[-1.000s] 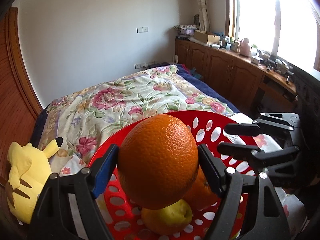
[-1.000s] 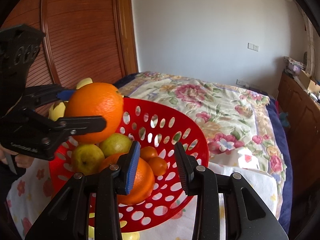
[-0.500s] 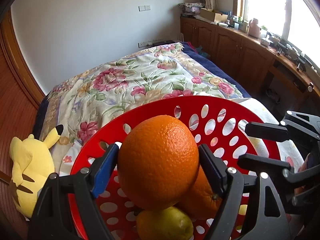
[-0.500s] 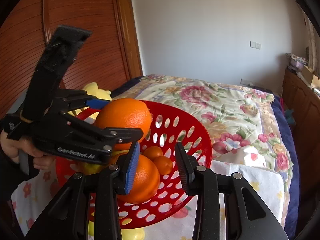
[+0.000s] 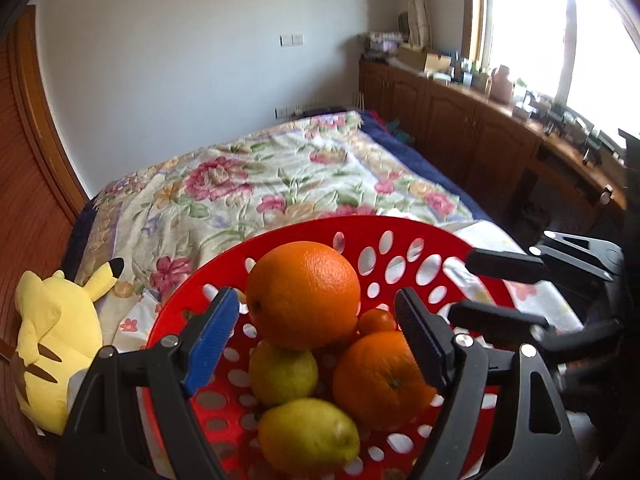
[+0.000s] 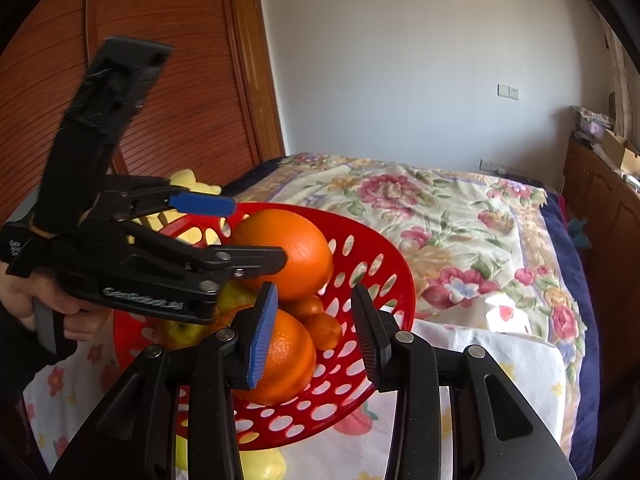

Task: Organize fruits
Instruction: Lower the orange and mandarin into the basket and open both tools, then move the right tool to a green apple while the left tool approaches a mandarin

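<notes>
A: Item one, container?
B: One red perforated basket (image 5: 420,236), tilted, on the white flowered cloth (image 6: 516,356) spread over the bed (image 5: 280,184).

A: Oranges, large?
B: Two. The top orange (image 5: 304,294) sits on the heap, free of both pads. The lower orange (image 5: 380,378) lies beneath it to the right.

A: Small oranges?
B: Two seen from the right wrist view, (image 6: 306,307) and (image 6: 326,330), touching, just behind the lower orange.

A: Yellow fruit?
B: Two in the basket from the left wrist view: a round one (image 5: 282,372) under the top orange, a lemon (image 5: 308,434) at the near wall. One further yellow fruit (image 6: 264,464) lies on the cloth below the basket rim; kind not clear.

A: Claws?
B: Two. Left claw (image 5: 316,336): released, jaws spread wide around the heap, gripping nothing. Right claw (image 6: 314,336): released, jaws apart at the basket's near rim, holding nothing.

A: Sundries?
B: One yellow plush toy (image 5: 52,344) on the bed, left of the basket.
</notes>
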